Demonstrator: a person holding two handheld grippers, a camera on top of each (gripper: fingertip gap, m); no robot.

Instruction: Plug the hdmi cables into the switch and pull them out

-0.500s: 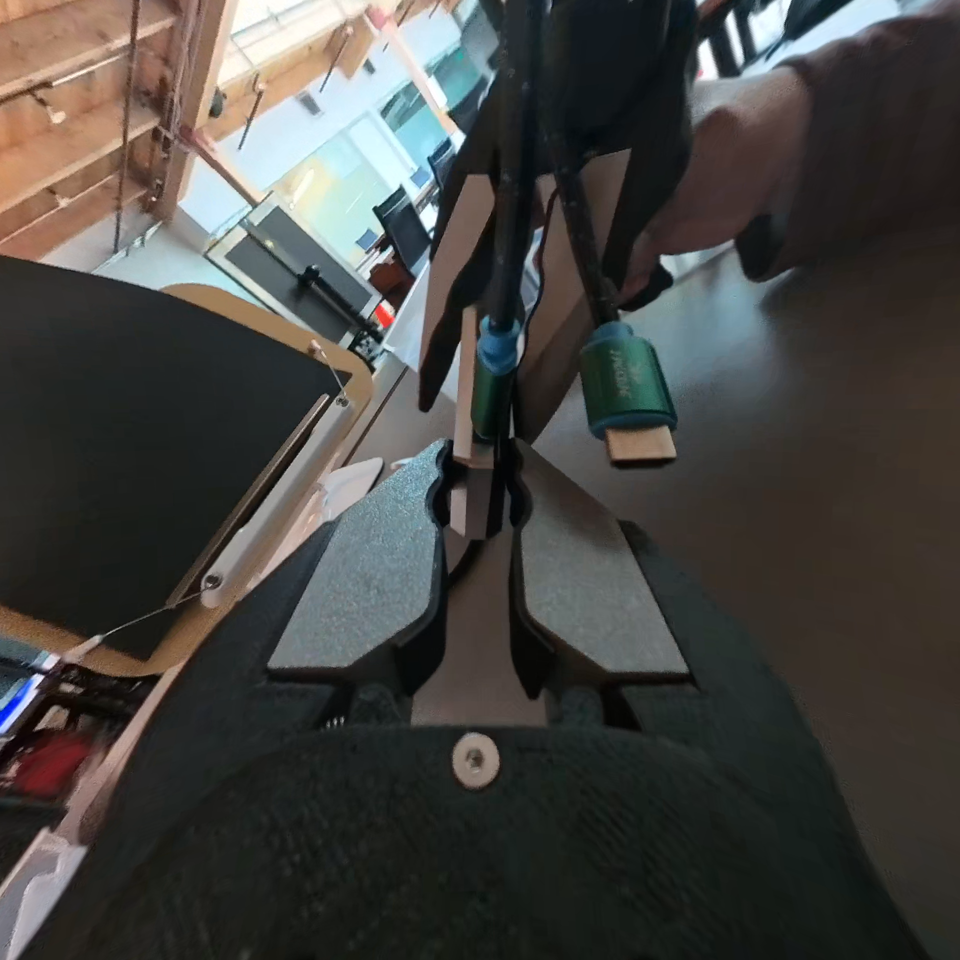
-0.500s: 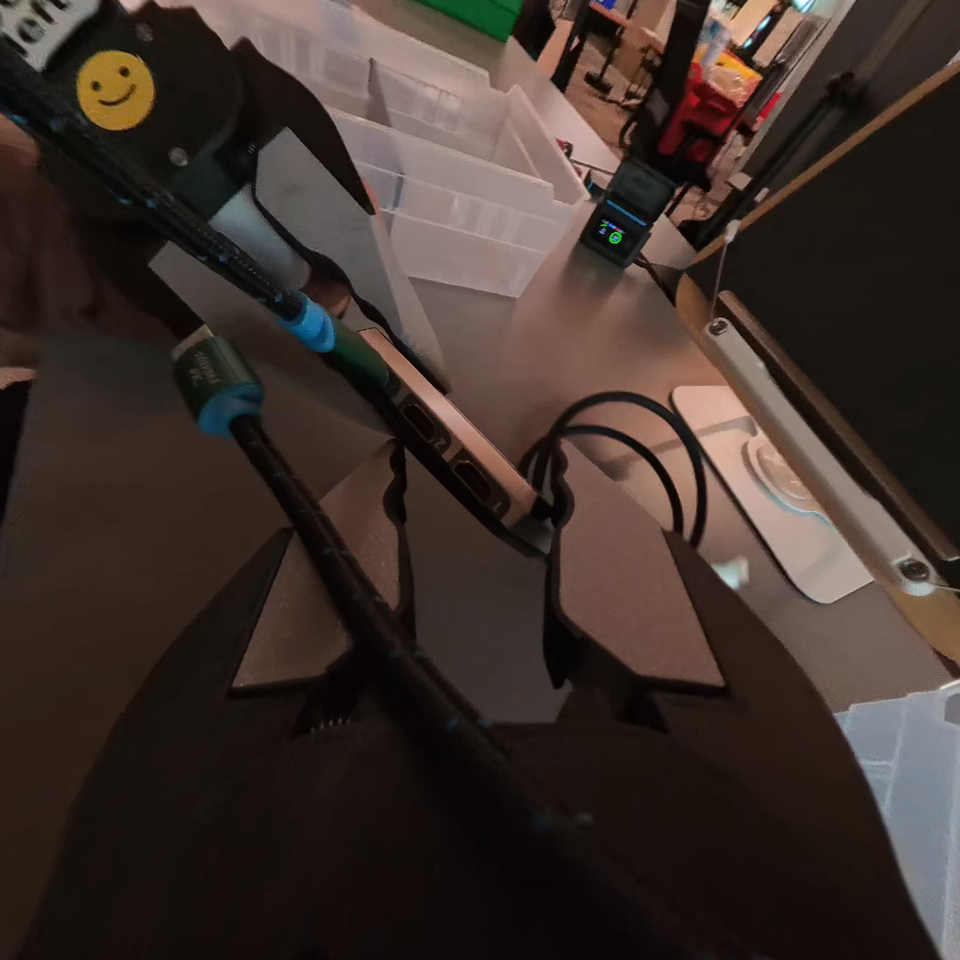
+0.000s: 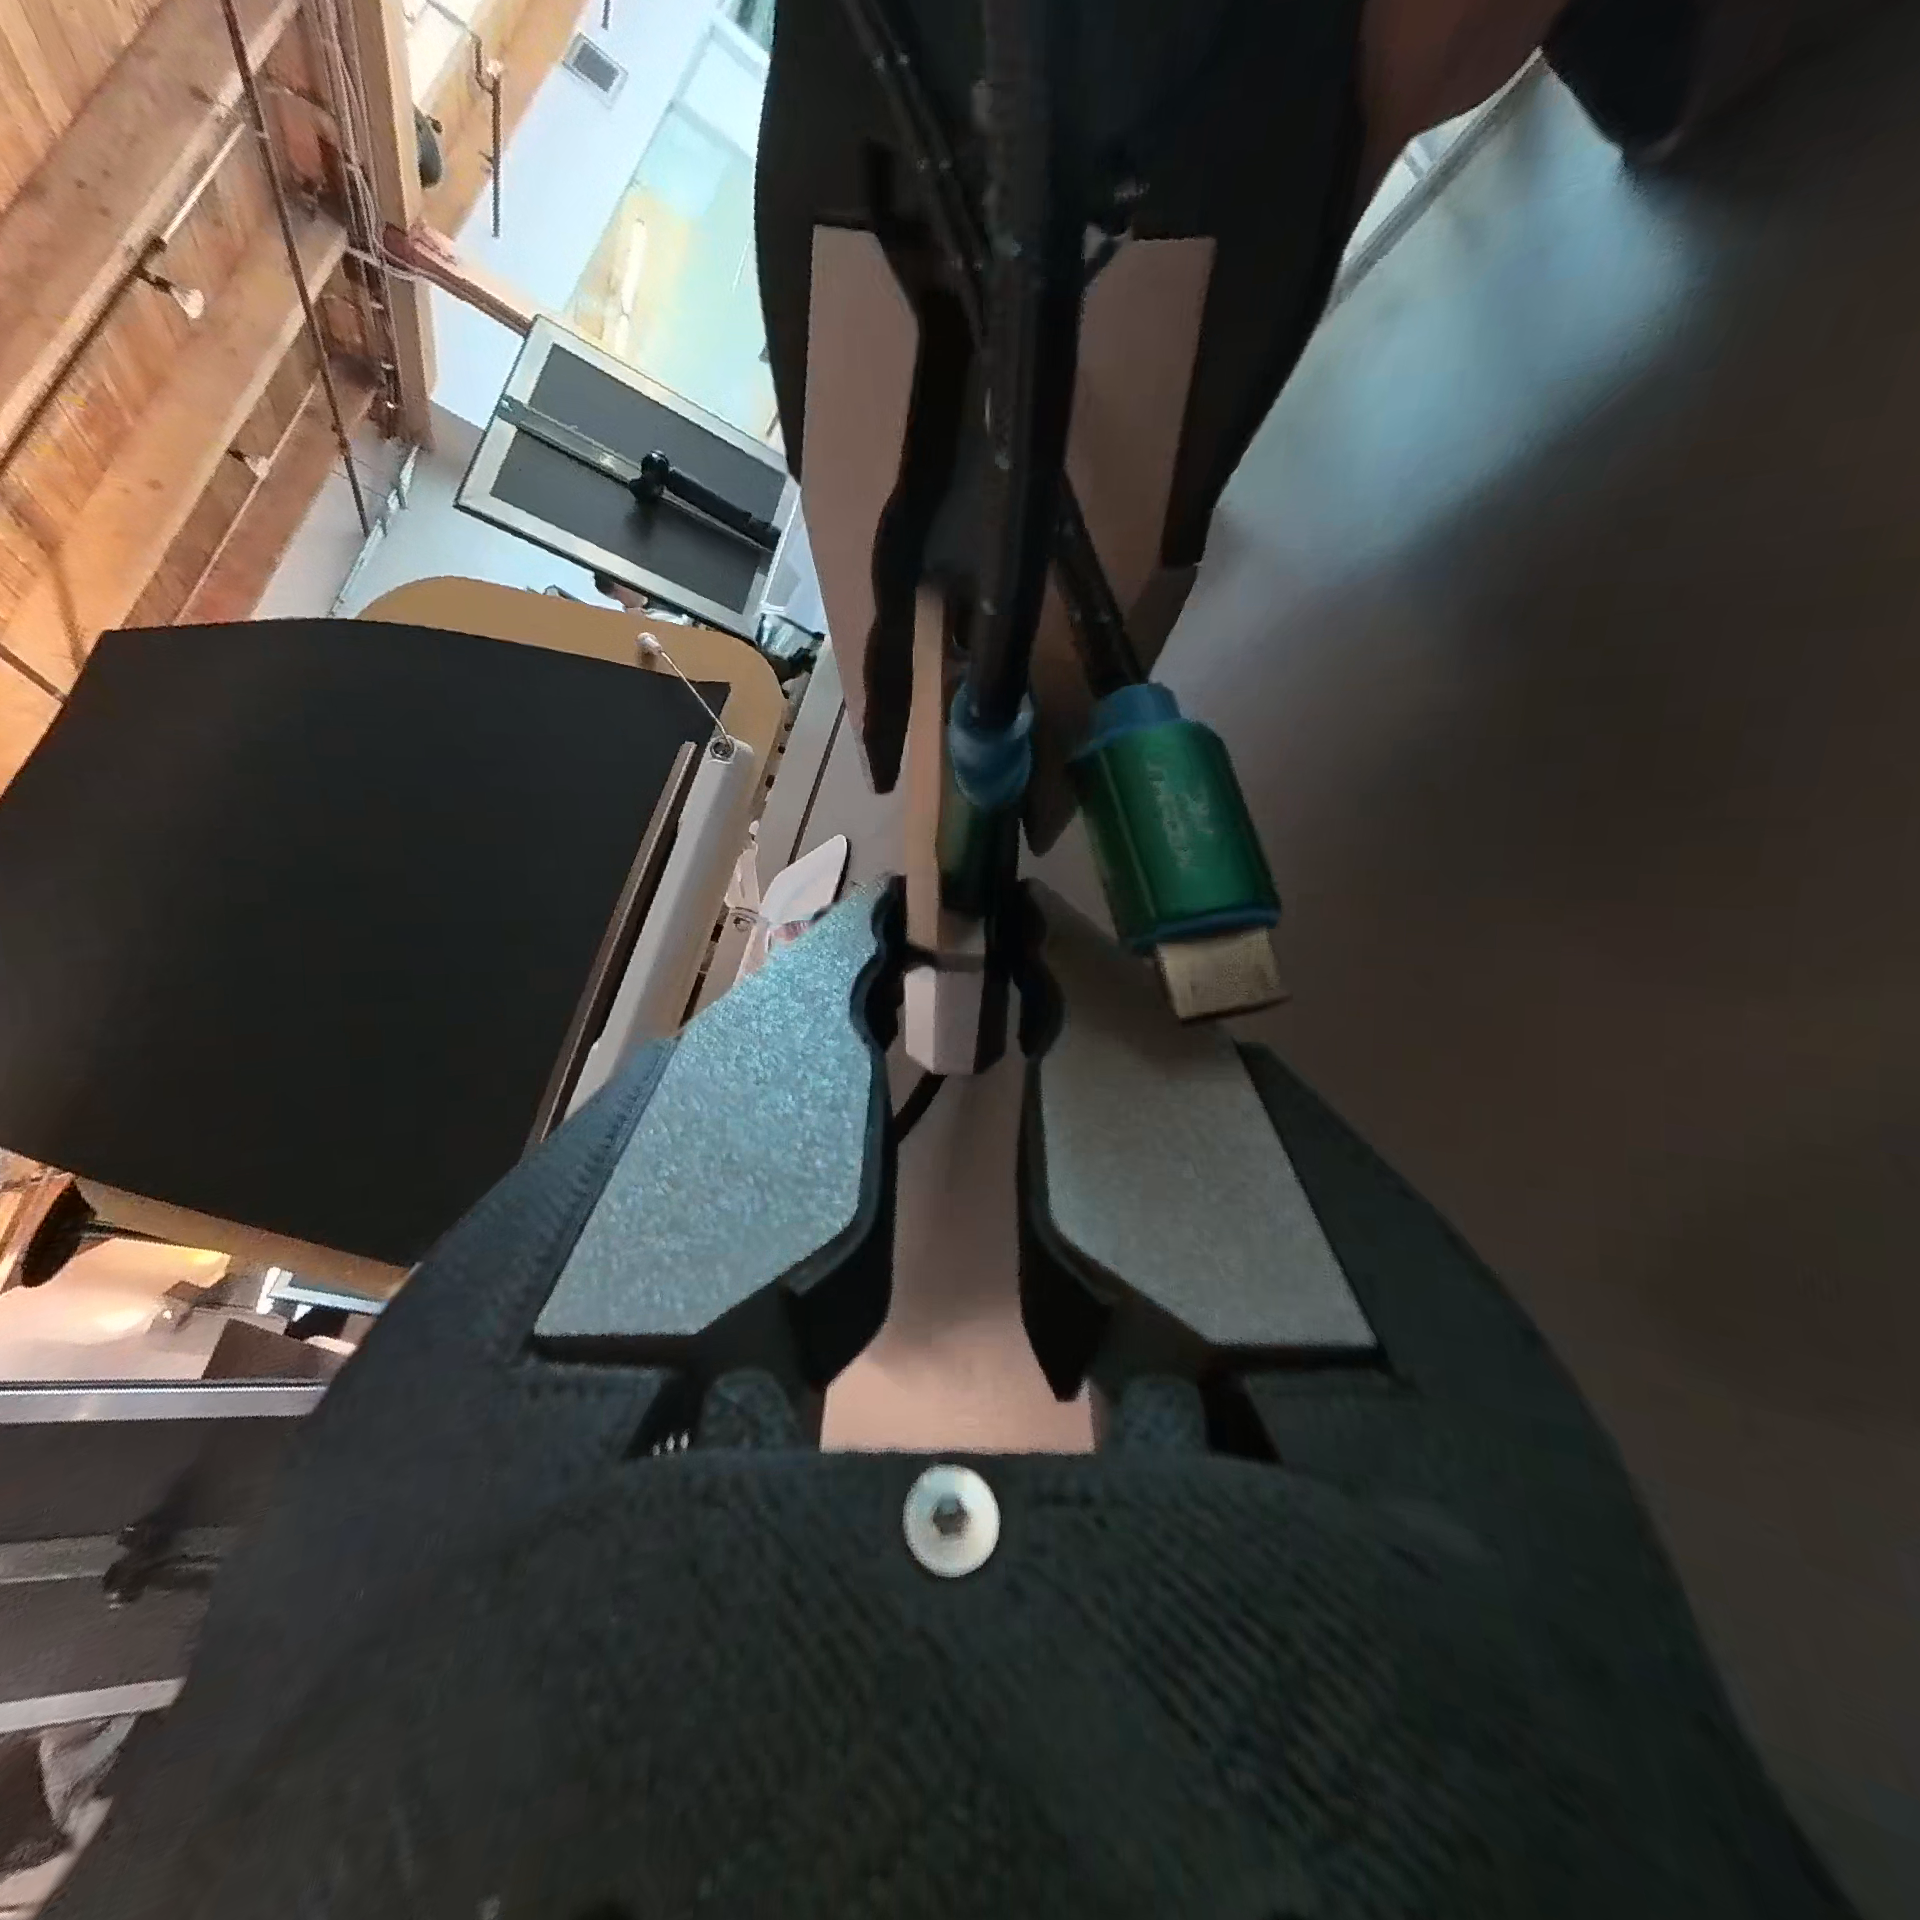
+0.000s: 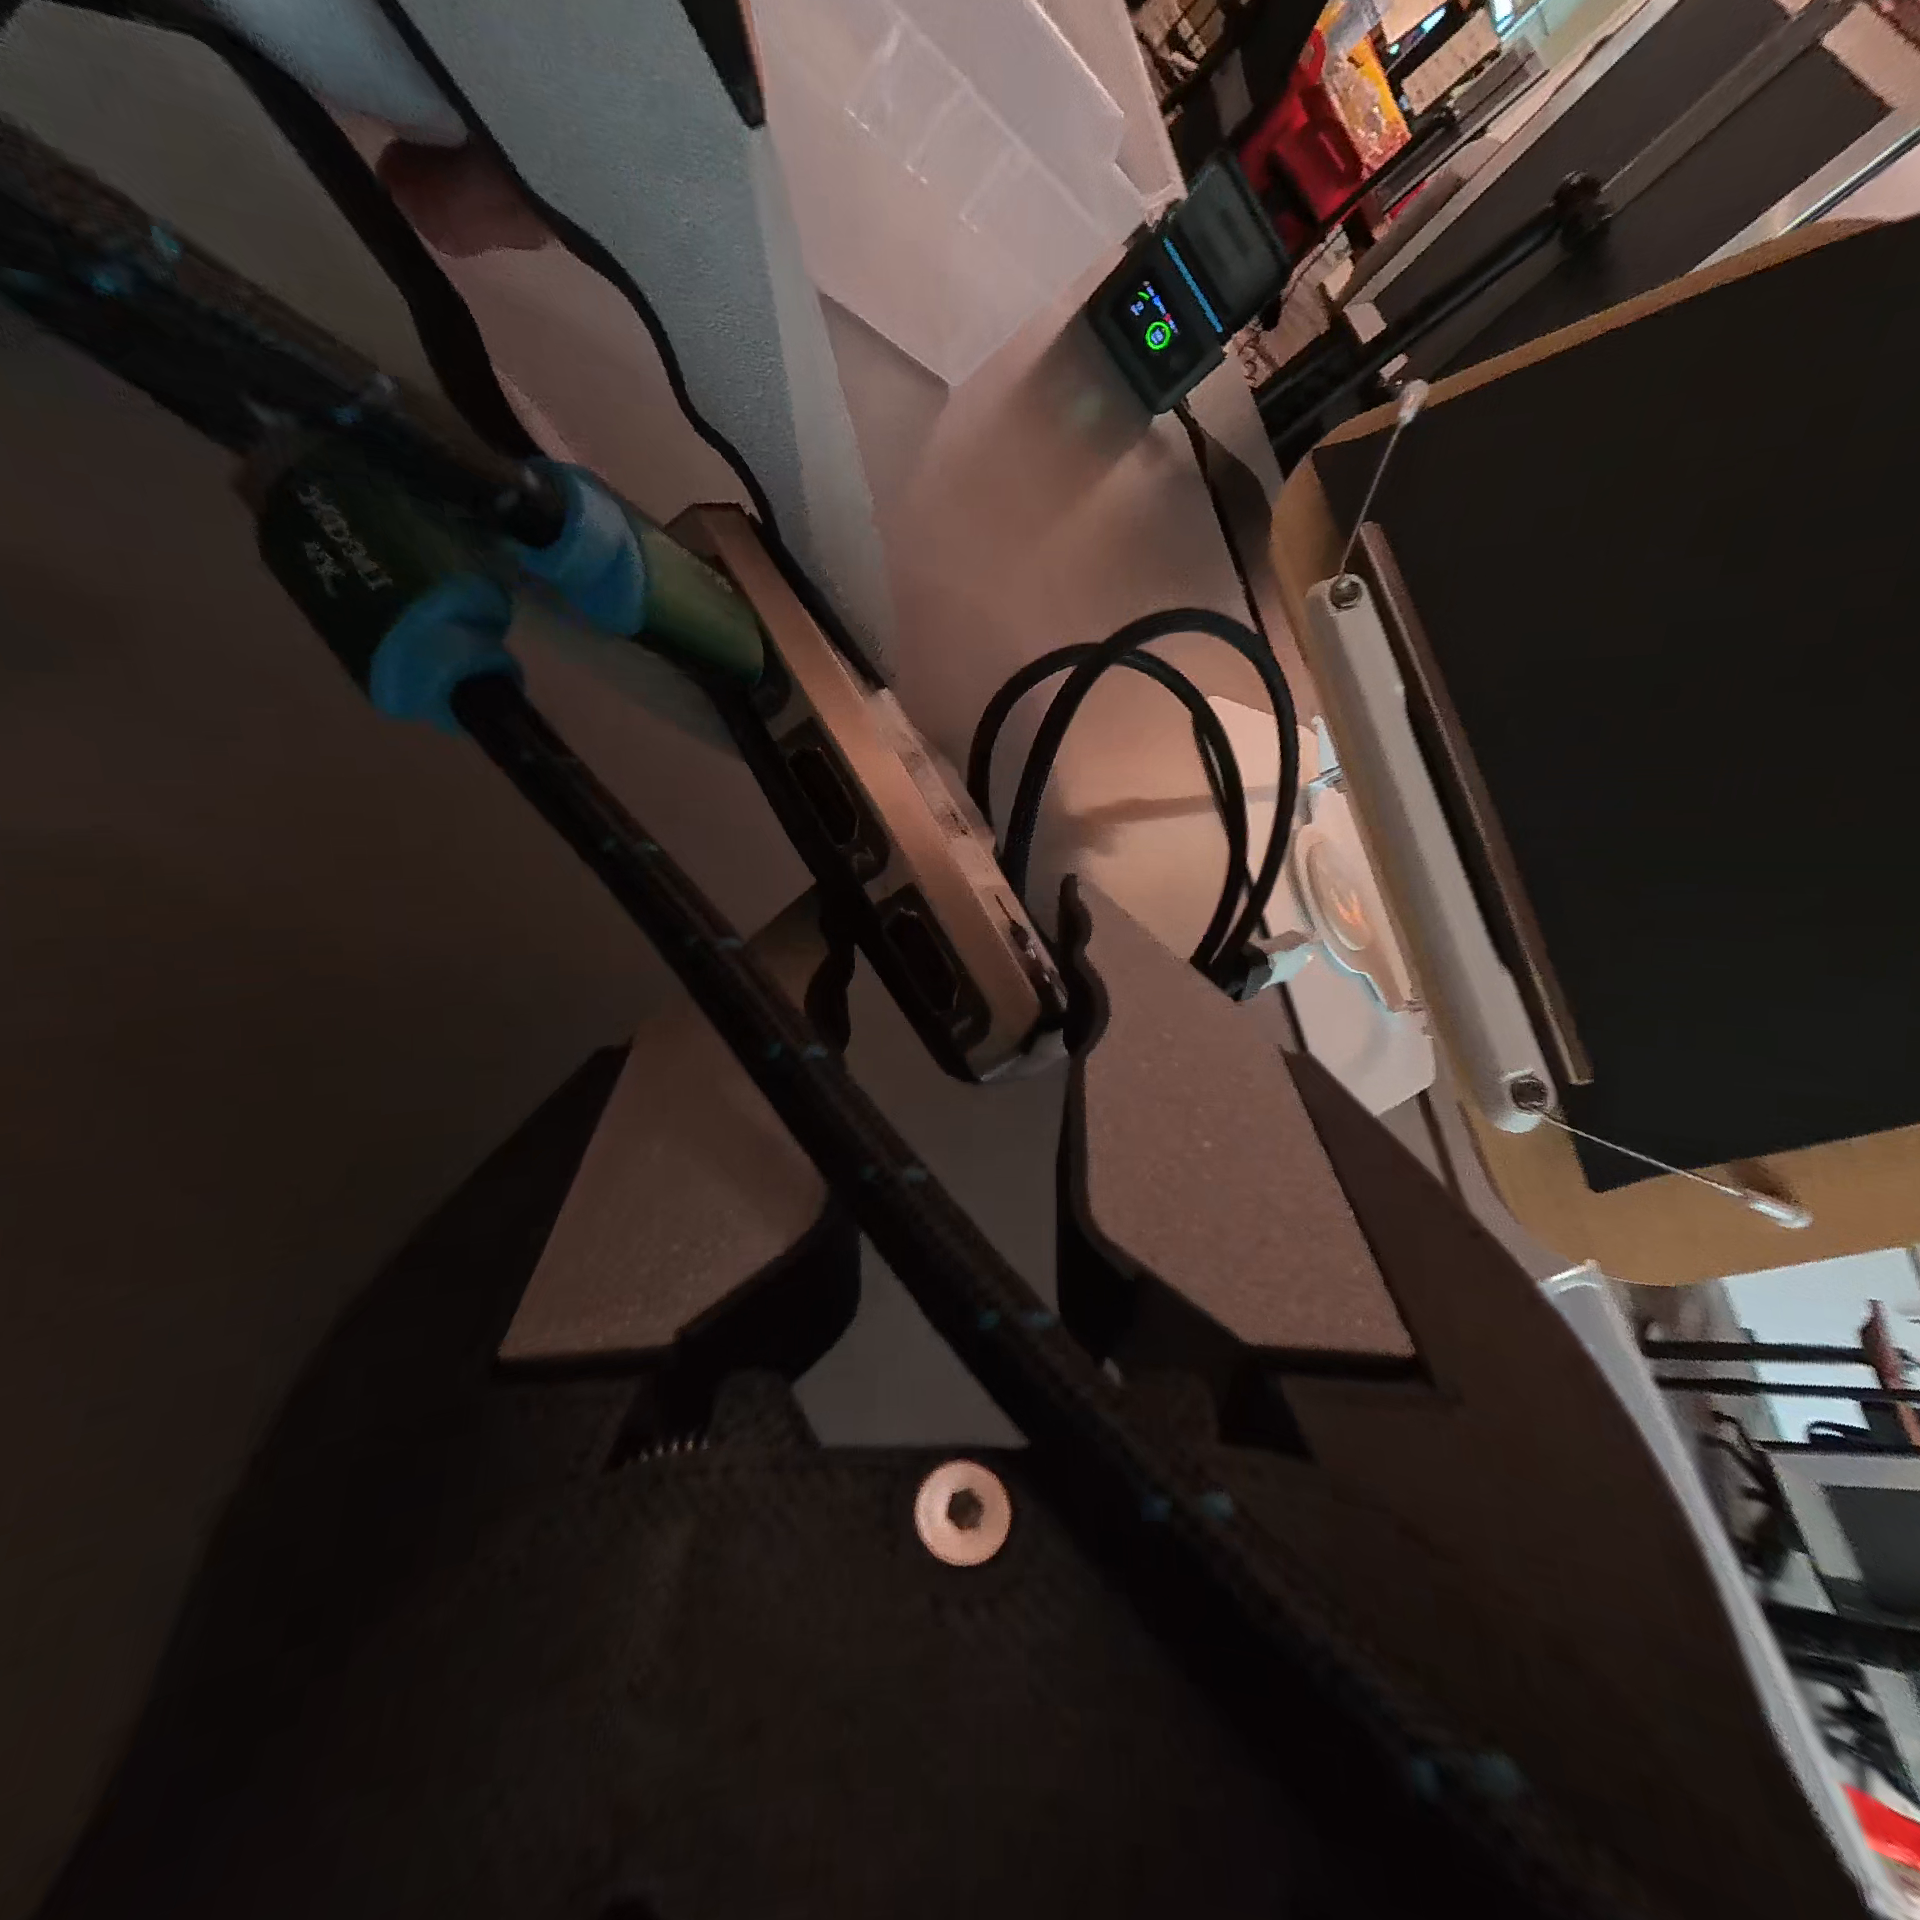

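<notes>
The left gripper's (image 3: 961, 987) jaws are clamped on one end of the slim silver switch (image 3: 940, 997), both pads pressing its flat faces. The right gripper's (image 4: 951, 971) jaws straddle the switch's opposite end with a gap at one pad, not gripping. One green HDMI plug (image 4: 696, 613) sits in the switch; a second plug (image 3: 1174, 831) hangs free beside it above the counter (image 3: 1558, 935).

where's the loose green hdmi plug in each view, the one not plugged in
Left wrist view: loose green plug, right of centre, metal tip pointing down-right, just right of the switch.
Right wrist view: loose green plug, upper left, partly behind the plugged-in connector.
Shared landmark: the switch, with one green connector plugged in.
</notes>
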